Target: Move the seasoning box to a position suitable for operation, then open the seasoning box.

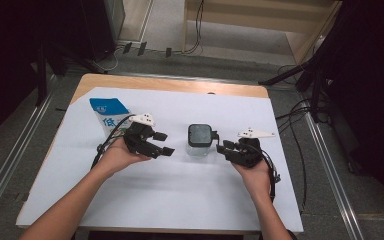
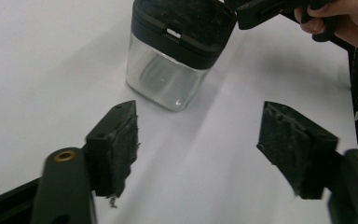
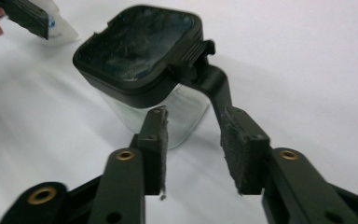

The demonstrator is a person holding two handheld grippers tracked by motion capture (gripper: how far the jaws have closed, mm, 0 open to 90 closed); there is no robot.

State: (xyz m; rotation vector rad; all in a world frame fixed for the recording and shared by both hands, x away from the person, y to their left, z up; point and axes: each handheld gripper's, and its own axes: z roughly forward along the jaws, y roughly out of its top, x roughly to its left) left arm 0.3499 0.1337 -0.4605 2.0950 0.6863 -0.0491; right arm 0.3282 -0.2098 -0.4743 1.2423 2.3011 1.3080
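Note:
A clear square container (image 1: 200,142) with a black lid (image 1: 200,134) stands mid-table on the white sheet. My left gripper (image 1: 165,143) sits just left of it, open wide; in the left gripper view (image 2: 200,126) the container (image 2: 168,74) lies a short way ahead, untouched. My right gripper (image 1: 218,141) is at the container's right side. In the right gripper view (image 3: 193,114) its jaws stand open with a narrow gap, and the lid's black latch tab (image 3: 214,86) hangs down to the right jaw's tip. Nothing is clamped.
A blue-and-white milk pouch (image 1: 107,112) stands behind the left hand at the sheet's back left. The white sheet (image 1: 180,195) covers a wooden table (image 1: 170,84). Black stands, cables and floor rails surround the table.

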